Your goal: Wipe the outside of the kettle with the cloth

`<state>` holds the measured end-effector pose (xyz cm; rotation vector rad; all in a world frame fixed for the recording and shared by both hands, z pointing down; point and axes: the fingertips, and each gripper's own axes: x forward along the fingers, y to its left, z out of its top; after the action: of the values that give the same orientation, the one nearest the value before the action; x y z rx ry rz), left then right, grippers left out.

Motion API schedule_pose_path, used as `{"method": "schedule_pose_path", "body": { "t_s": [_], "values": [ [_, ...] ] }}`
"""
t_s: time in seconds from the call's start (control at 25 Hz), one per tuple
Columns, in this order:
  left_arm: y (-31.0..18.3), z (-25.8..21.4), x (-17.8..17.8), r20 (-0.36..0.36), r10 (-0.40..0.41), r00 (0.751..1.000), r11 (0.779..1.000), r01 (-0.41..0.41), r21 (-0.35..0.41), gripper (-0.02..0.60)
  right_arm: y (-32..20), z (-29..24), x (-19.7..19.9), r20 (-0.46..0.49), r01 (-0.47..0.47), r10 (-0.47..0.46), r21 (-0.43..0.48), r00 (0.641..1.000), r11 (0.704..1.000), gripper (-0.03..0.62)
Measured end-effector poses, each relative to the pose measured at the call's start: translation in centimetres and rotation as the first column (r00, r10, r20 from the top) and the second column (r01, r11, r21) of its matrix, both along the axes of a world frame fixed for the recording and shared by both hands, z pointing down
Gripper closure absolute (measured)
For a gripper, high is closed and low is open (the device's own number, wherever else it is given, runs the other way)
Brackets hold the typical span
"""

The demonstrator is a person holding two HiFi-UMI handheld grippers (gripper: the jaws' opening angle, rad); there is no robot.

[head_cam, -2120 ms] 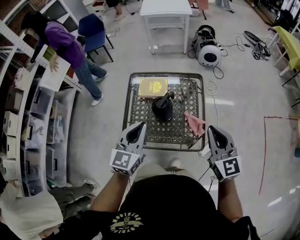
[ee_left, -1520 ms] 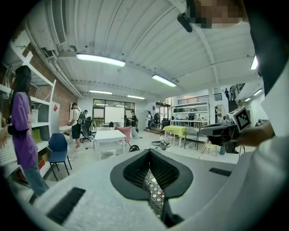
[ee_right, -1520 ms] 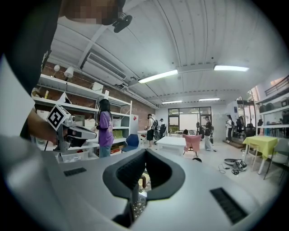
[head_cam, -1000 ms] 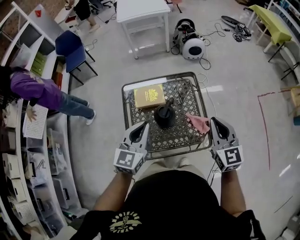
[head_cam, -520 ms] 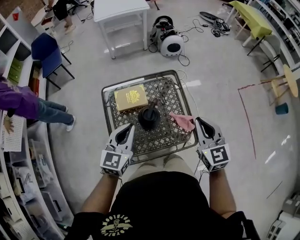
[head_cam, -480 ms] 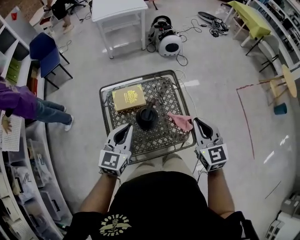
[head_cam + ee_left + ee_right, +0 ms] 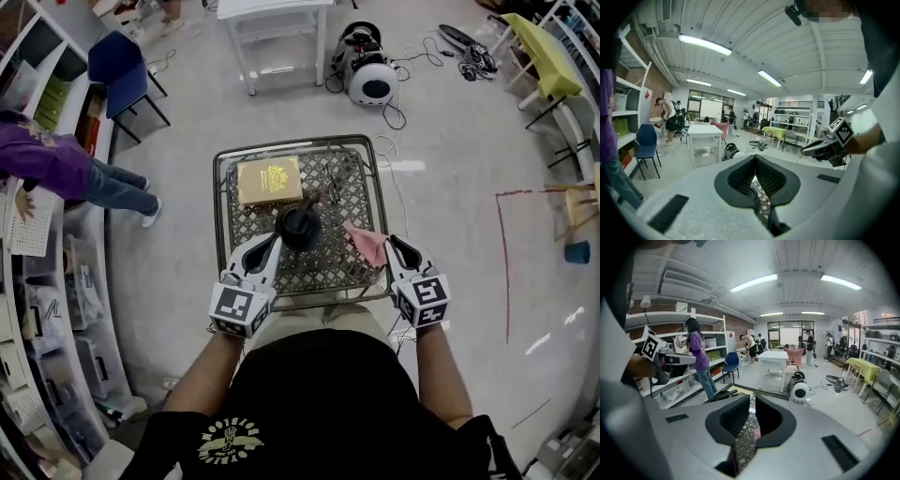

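A black kettle [image 7: 298, 225] stands in the middle of a metal lattice table [image 7: 246, 234]. To its right a pink cloth [image 7: 368, 244] lies crumpled by the table's right edge. My left gripper [image 7: 266, 247] hovers over the near left part of the table, just left of the kettle, jaws shut and empty. My right gripper [image 7: 395, 247] is at the near right corner, right next to the cloth, also shut with nothing in it. A strip of the cloth [image 7: 756, 432] shows low between the jaws in the right gripper view. The lattice [image 7: 760, 199] shows below the left gripper [image 7: 755, 158].
A yellow box [image 7: 269, 180] lies on the table's far side behind the kettle. On the floor beyond stand a white table [image 7: 277, 21], a round white device [image 7: 371, 82] with cables and a blue chair [image 7: 120, 70]. A person in purple [image 7: 56, 164] stands at the shelves on the left.
Both grippers have come down and forward over the table's near edge. The left one is closer to the kettle and the right one closer to the cloth. The head view has shifted.
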<state>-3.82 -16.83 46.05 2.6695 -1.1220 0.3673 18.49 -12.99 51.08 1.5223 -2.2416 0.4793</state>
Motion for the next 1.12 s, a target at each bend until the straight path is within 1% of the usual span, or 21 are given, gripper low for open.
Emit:
{"method": "schedule_pose_path", "body": {
  "t_s": [0.16, 0.28, 0.36, 0.52, 0.64, 0.72, 0.8, 0.88, 0.96, 1.04, 1.12],
  "values": [
    [0.1, -0.1, 0.2, 0.036, -0.067, 0.997, 0.998, 0.067, -0.006, 0.572, -1.4, 3.4, 1.3, 0.026, 0.047, -0.046, -0.061, 0.999, 0.997, 0.580],
    [0.3, 0.0, -0.5, 0.060, -0.133, 0.989, 0.991, 0.133, -0.002, 0.572, -2.0, 6.4, 2.1, 0.059, 0.082, -0.075, -0.115, 0.995, 0.990, 0.574],
    [0.7, 0.2, -1.3, 0.069, -0.187, 0.980, 0.982, 0.188, -0.008, 0.572, -2.4, 8.6, 2.3, 0.078, 0.119, -0.108, -0.151, 0.991, 0.981, 0.517],
    [1.5, 0.1, -2.3, 0.032, -0.293, 0.956, 0.955, 0.294, -0.042, 0.572, -2.5, 13.2, 2.6, 0.080, 0.178, -0.164, -0.233, 0.983, 0.956, 0.491],
    [2.2, 0.4, -2.5, 0.041, -0.344, 0.938, 0.937, 0.346, -0.044, 0.572, -2.2, 16.5, 2.3, 0.083, 0.236, -0.221, -0.292, 0.972, 0.927, 0.454],
    [2.9, 0.8, -2.5, 0.019, -0.381, 0.924, 0.921, 0.382, -0.075, 0.572, -2.0, 18.5, 2.1, 0.089, 0.279, -0.265, -0.328, 0.960, 0.903, 0.428],
    [3.4, 1.2, -2.7, 0.012, -0.407, 0.913, 0.909, 0.407, -0.087, 0.572, -2.1, 20.7, 2.3, 0.081, 0.300, -0.291, -0.363, 0.953, 0.882, 0.413],
    [3.6, 1.7, -3.0, 0.029, -0.425, 0.905, 0.901, 0.426, -0.089, 0.572, -2.3, 23.3, 2.7, 0.050, 0.297, -0.304, -0.405, 0.951, 0.865, 0.410],
    [4.1, 2.3, -3.2, 0.041, -0.440, 0.897, 0.891, 0.442, -0.102, 0.572, -2.3, 26.2, 3.4, 0.009, 0.281, -0.312, -0.462, 0.950, 0.841, 0.408],
    [4.7, 2.8, -3.4, 0.054, -0.451, 0.891, 0.884, 0.454, -0.113, 0.572, -2.1, 28.5, 4.0, -0.031, 0.265, -0.329, -0.522, 0.944, 0.811, 0.408],
    [5.2, 3.1, -3.7, 0.067, -0.461, 0.885, 0.877, 0.466, -0.118, 0.572, -1.7, 30.5, 4.1, -0.052, 0.263, -0.354, -0.570, 0.934, 0.778, 0.408]
  ]
}}
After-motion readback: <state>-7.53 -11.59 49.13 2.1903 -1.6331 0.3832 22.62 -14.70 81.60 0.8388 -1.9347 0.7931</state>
